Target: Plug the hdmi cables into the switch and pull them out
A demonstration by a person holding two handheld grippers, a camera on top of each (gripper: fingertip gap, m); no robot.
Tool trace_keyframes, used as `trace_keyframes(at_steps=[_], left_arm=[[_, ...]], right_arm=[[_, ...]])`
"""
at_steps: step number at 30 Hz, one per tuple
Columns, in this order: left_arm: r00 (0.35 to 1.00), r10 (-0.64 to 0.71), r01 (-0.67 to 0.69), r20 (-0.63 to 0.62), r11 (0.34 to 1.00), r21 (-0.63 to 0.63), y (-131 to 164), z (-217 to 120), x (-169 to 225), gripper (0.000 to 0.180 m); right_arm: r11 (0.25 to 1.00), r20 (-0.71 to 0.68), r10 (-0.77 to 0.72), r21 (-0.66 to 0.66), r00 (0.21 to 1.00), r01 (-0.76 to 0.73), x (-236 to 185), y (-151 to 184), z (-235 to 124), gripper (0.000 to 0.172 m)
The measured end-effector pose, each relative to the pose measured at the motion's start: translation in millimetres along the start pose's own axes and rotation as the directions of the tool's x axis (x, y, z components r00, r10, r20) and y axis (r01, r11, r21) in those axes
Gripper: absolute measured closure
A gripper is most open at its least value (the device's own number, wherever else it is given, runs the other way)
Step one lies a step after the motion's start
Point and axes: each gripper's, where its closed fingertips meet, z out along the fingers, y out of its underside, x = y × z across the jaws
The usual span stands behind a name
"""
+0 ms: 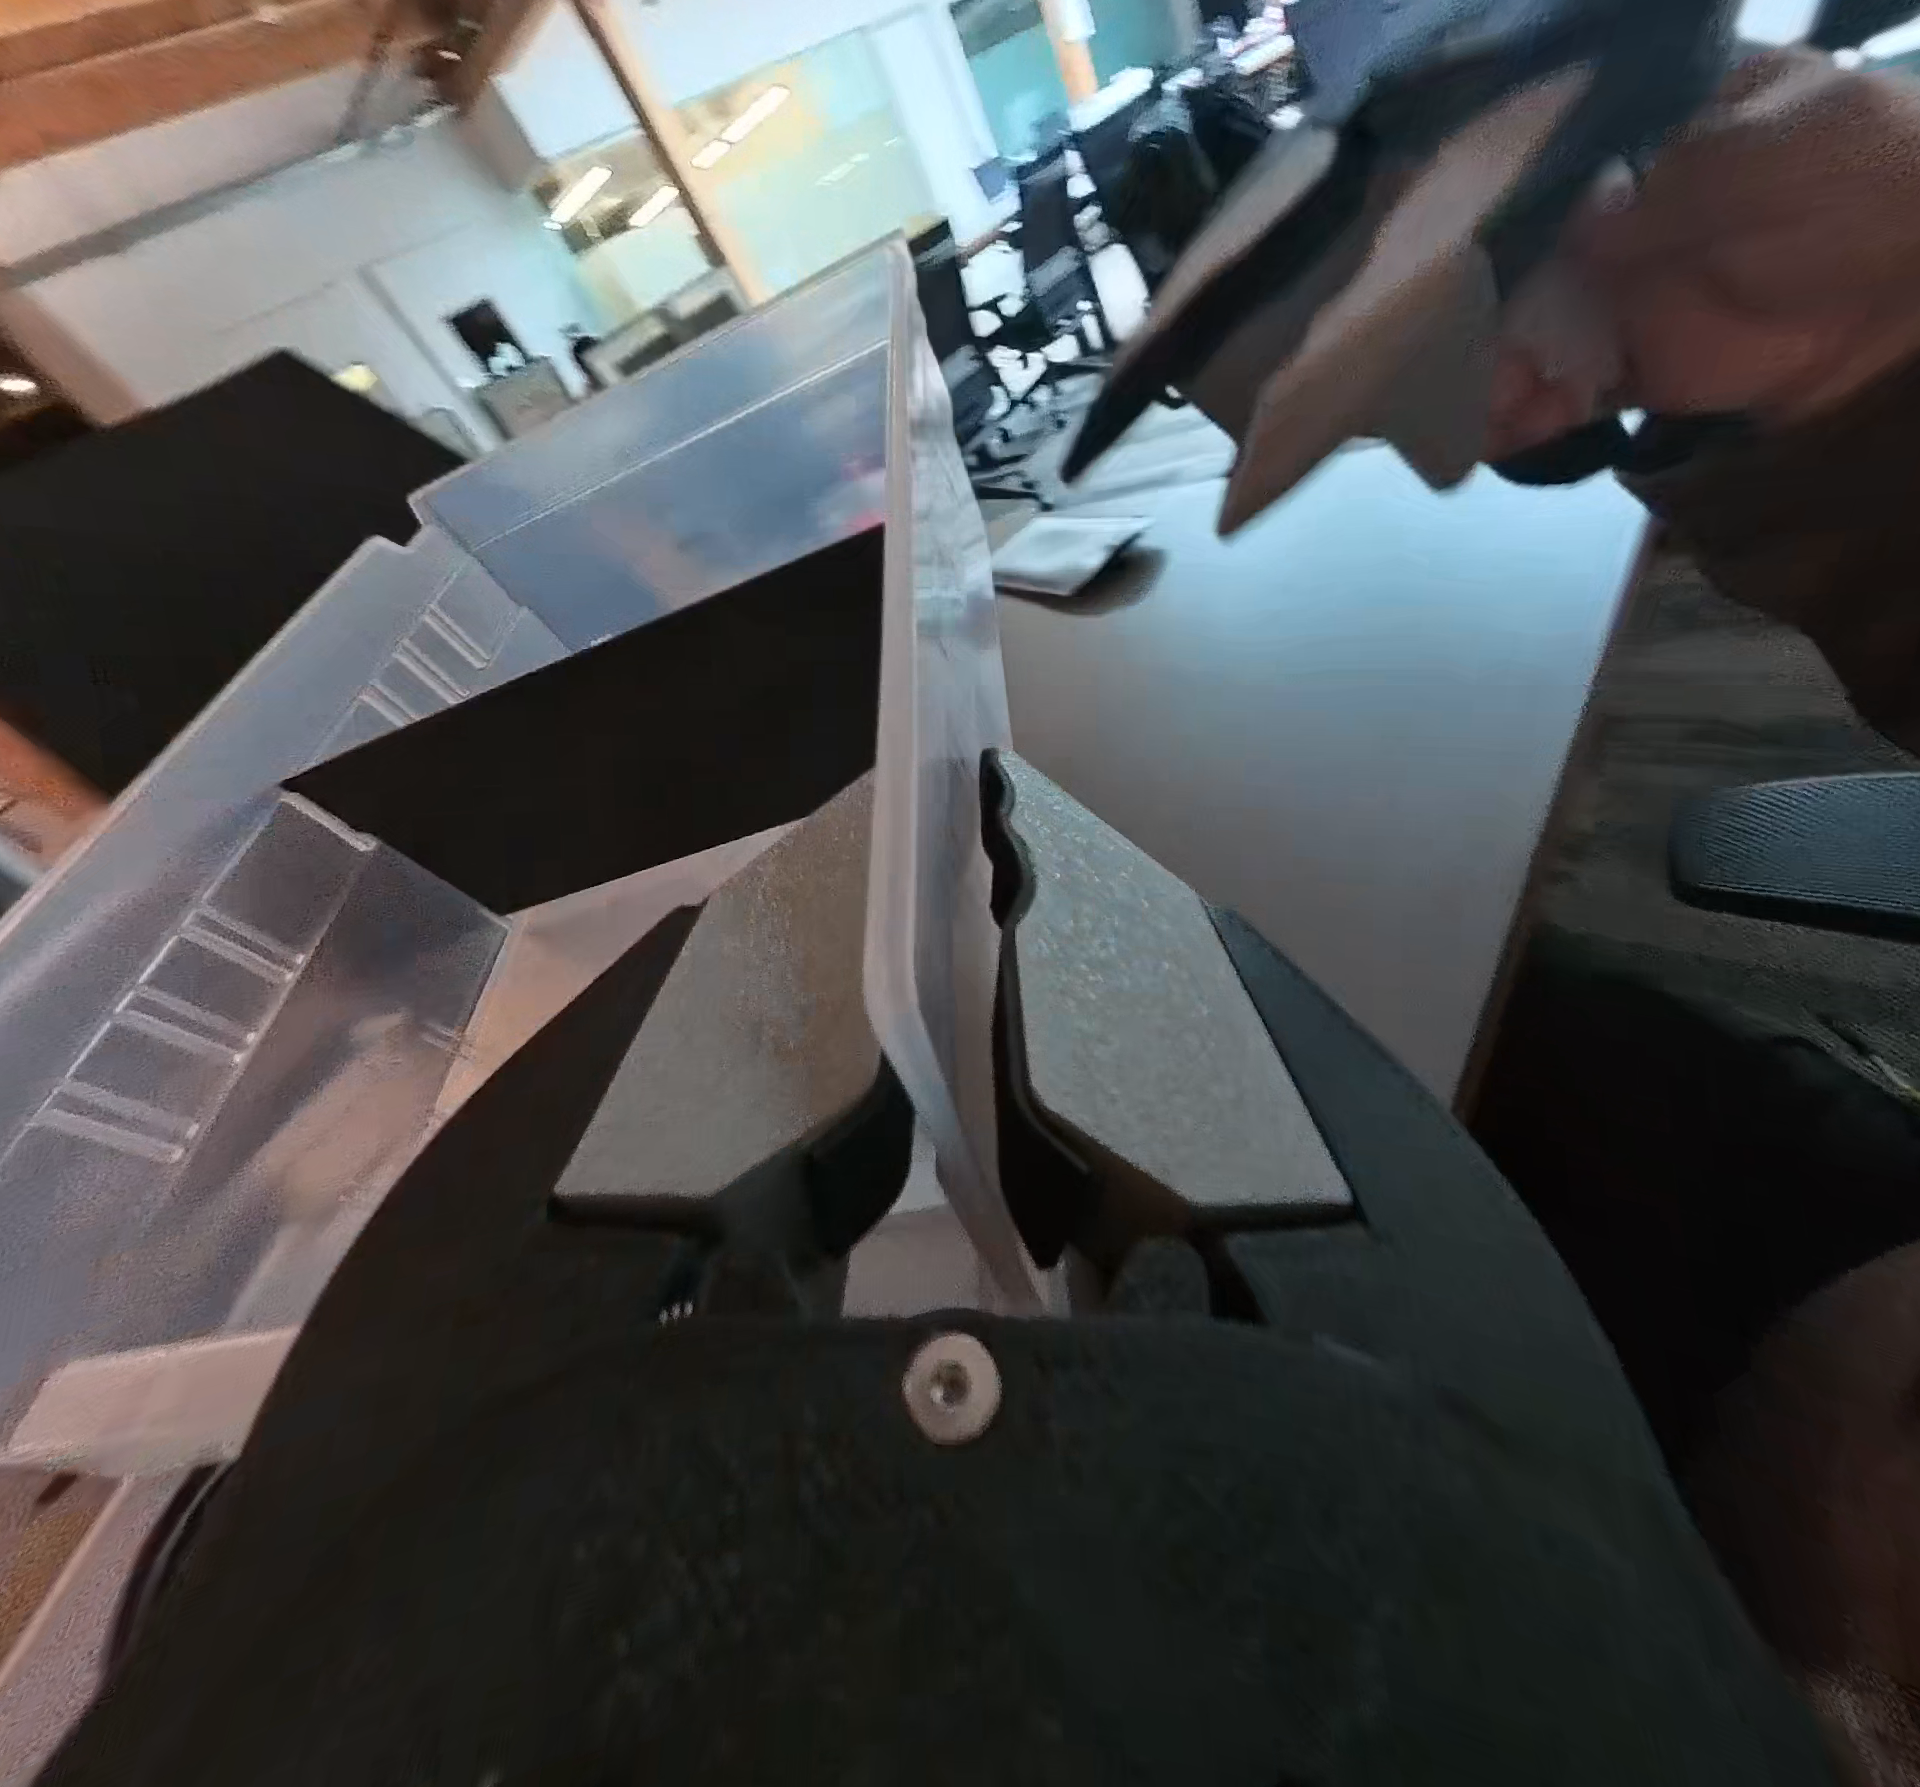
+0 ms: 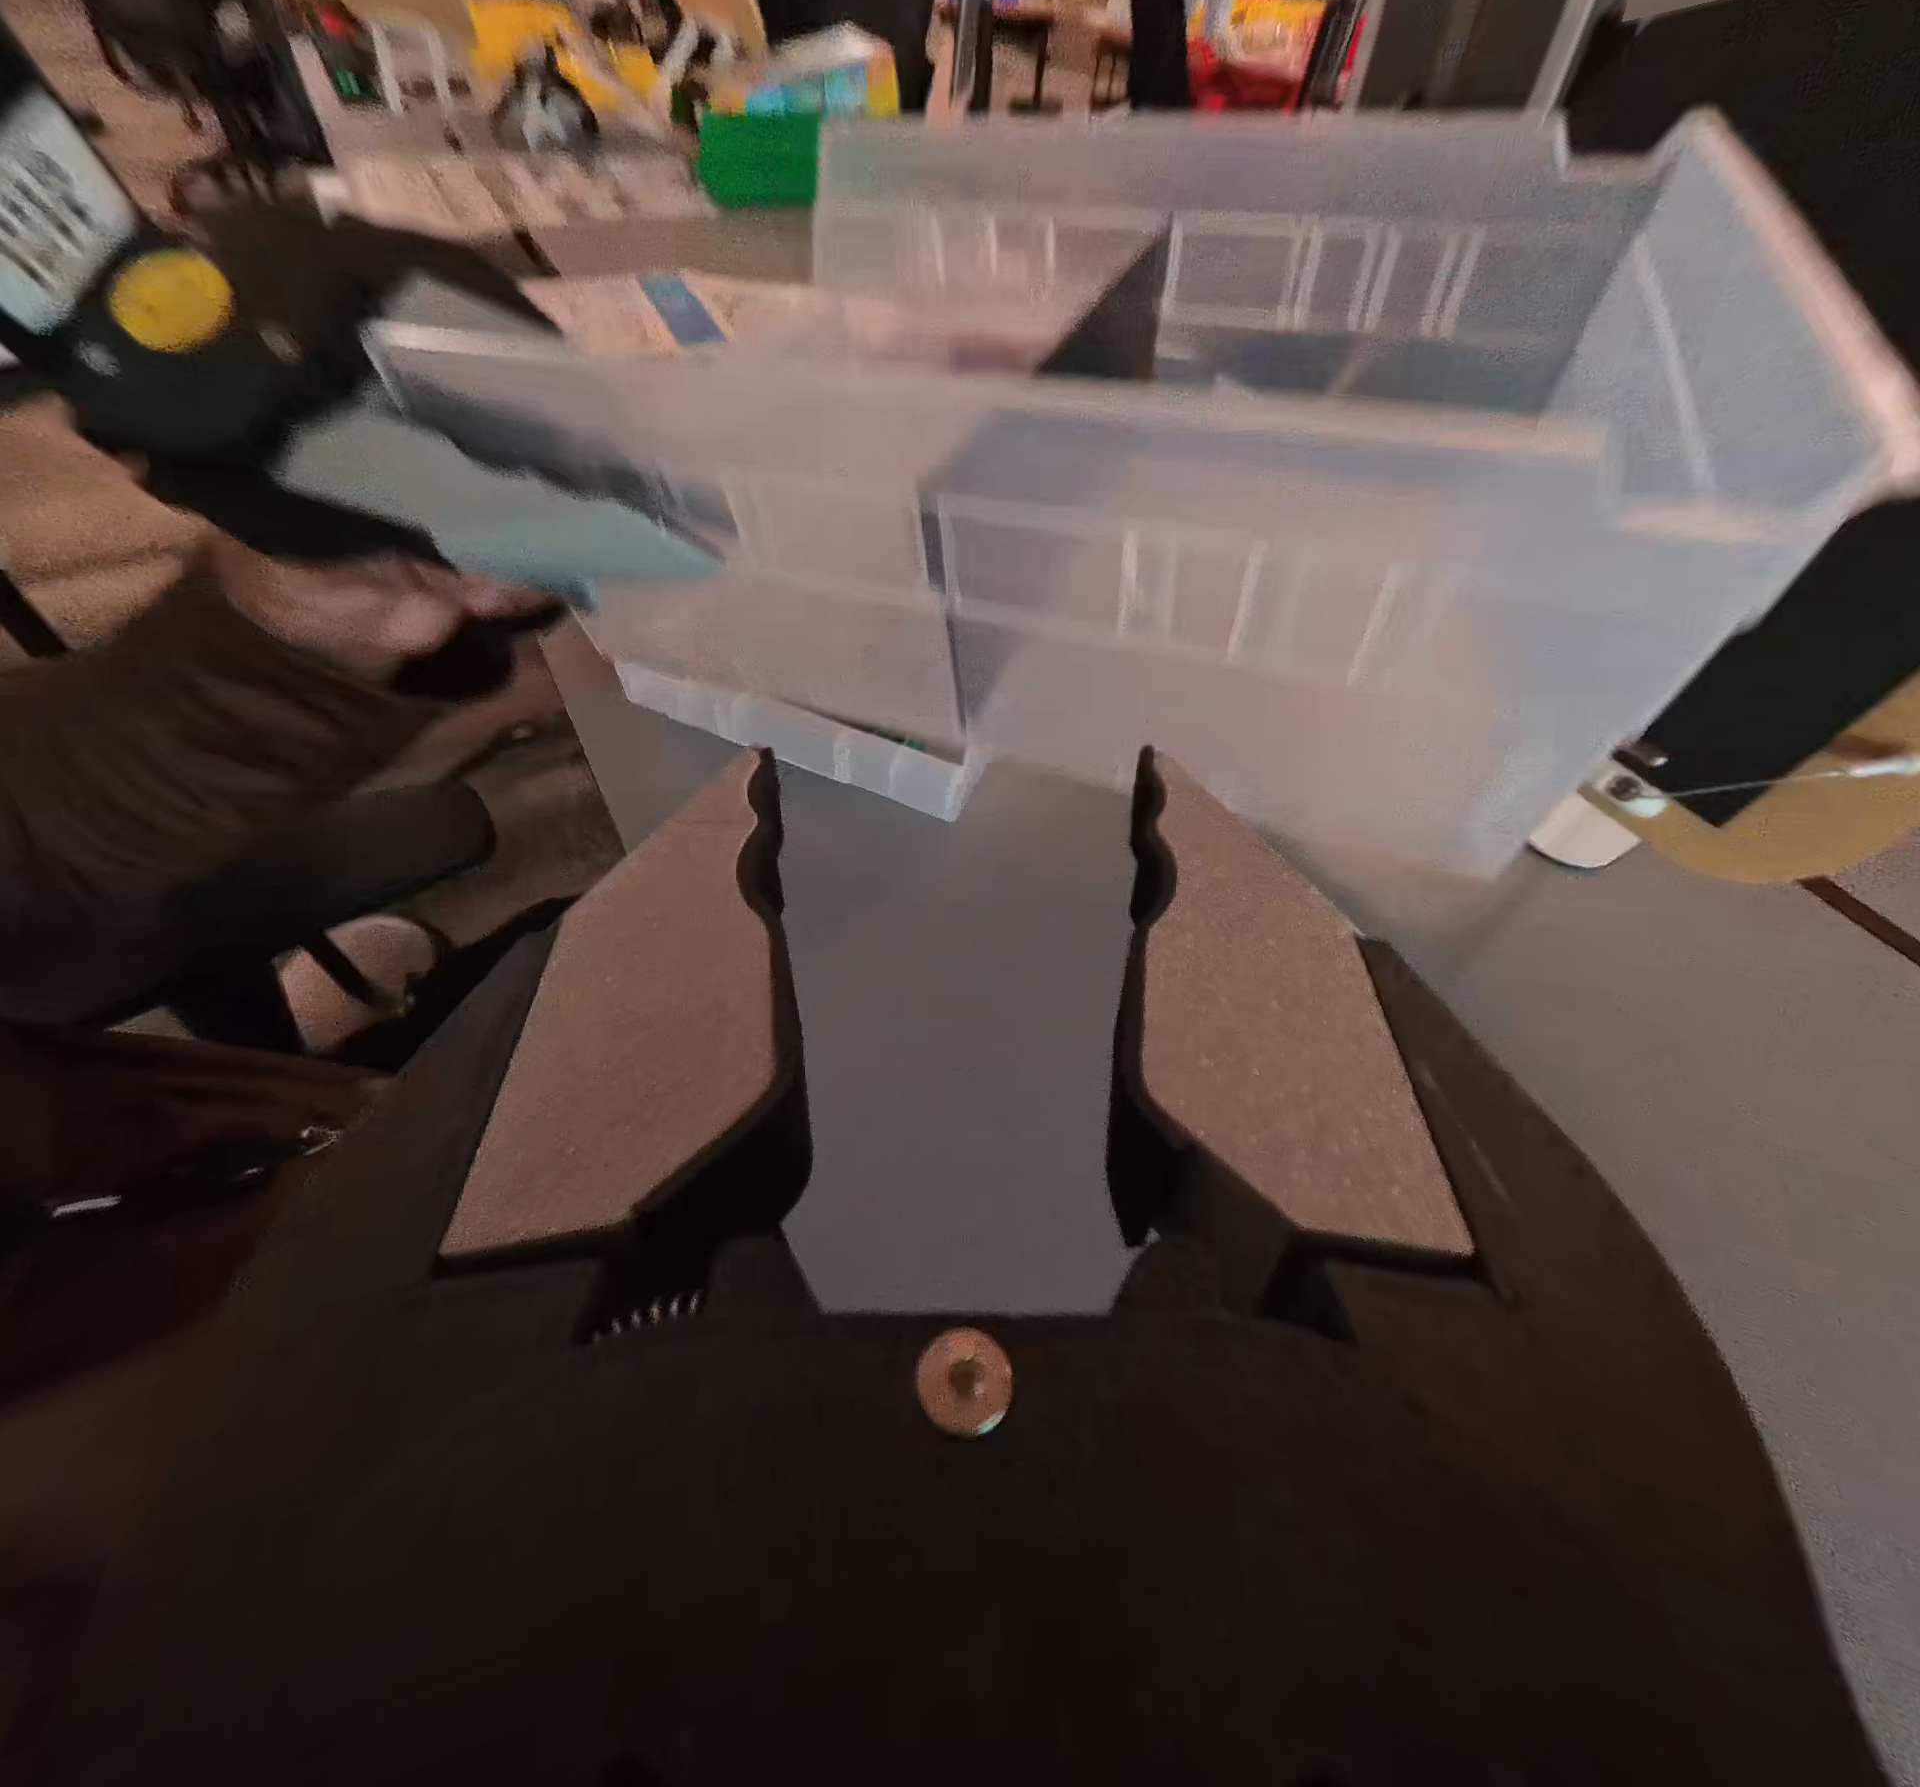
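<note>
Translucent plastic bin [image 2: 1299,511] raised above the grey table [image 2: 935,1062], tilted, with a black divider panel [image 1: 623,750] set across its interior and ribbed slots along its inner walls. Contents of the compartments not discernible through the blur. Left claw [image 1: 935,906] clenched on one thin side wall of the bin, pads pressed on either face of the wall, the black divider just beyond the left pad. Right claw [image 2: 951,802] released, fingers [image 2: 665,1010] spread wide with only bare table between them, just below the bin's lower edge and not touching it. Second, flatter clear container [image 2: 831,750] beneath the bin, near the right claw's tips; something green glimpsed at its edge, too small to identify. Small pale flat item [image 1: 1070,548] on the table beyond the bin. Green crate [image 2: 758,158] far behind the bin. HDMI cables and switch not identifiable in either view.
</note>
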Motion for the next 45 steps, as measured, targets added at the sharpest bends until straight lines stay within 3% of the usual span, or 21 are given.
trace_keyframes(at_steps=[5,8,11,18,21,24,26,28,30,33,37,38,39,41,43,45], left_arm=[[0.99,0.012,-0.016,-0.14,0.999,-0.03,0,57,51,0.176],[0.981,-0.012,-0.001,-0.191,0.997,-0.072,15,88,77,0.176],[0.976,-0.055,0.028,-0.209,0.991,-0.131,38,115,98,0.175],[0.96,-0.144,0.079,-0.24,0.962,-0.261,92,148,126,0.173],[0.929,-0.211,0.124,-0.303,0.951,-0.283,90,135,136,0.159],[0.912,-0.263,0.18,-0.315,0.946,-0.269,73,107,120,0.142],[0.926,-0.234,0.156,-0.295,0.951,-0.266,66,83,98,0.131],[0.955,-0.157,0.08,-0.252,0.953,-0.291,69,56,69,0.135],[0.969,-0.136,0.063,-0.205,0.943,-0.328,80,29,44,0.146],[0.934,-0.249,0.12,-0.257,0.894,-0.431,115,-6,38,0.147],[0.893,-0.393,0.22,-0.218,0.806,-0.55,174,-29,32,0.145],[0.903,-0.392,0.225,-0.178,0.782,-0.582,191,-33,25,0.145],[0.915,-0.38,0.222,-0.134,0.752,-0.621,207,-37,17,0.145],[0.93,-0.361,0.223,-0.072,0.709,-0.669,224,-46,0,0.153],[0.934,-0.355,0.25,-0.03,0.712,-0.657,230,-53,-18,0.179],[0.909,-0.415,0.313,-0.017,0.711,-0.63,229,-61,-31,0.18]], right_arm=[[0.995,-0.132,0.053,0.085,0.99,-0.042,50,-1,-58,0.127],[0.988,-0.13,0.086,0.137,0.988,-0.068,61,-2,-74,0.122],[0.985,-0.071,0.104,0.145,0.992,-0.093,57,-1,-76,0.121],[0.998,-0.108,0.037,0.055,0.993,-0.031,57,11,-54,0.123],[1.0,-0.063,0.028,0.012,0.998,-0.028,47,17,-40,0.122],[0.997,-0.03,-0.008,-0.071,1.0,0.005,34,28,-23,0.12],[0.992,-0.001,-0.043,-0.119,0.999,0.042,22,35,-12,0.12],[0.985,0.046,-0.075,-0.153,0.996,0.081,7,39,0,0.121],[0.974,0.088,-0.103,-0.191,0.991,0.119,-8,46,16,0.122],[0.932,0.119,-0.159,-0.31,0.98,0.189,-21,71,46,0.121],[0.79,0.167,-0.203,-0.554,0.965,0.262,-26,125,71,0.133],[0.724,0.183,-0.221,-0.627,0.958,0.287,-23,142,67,0.151],[0.664,0.181,-0.247,-0.684,0.952,0.302,-14,155,61,0.137],[0.642,0.149,-0.196,-0.728,0.969,0.242,-2,164,45,0.122],[0.582,0.064,-0.162,-0.8,0.985,0.147,22,176,13,0.108],[0.544,-0.037,-0.185,-0.836,0.982,0.071,51,187,-25,0.108]])
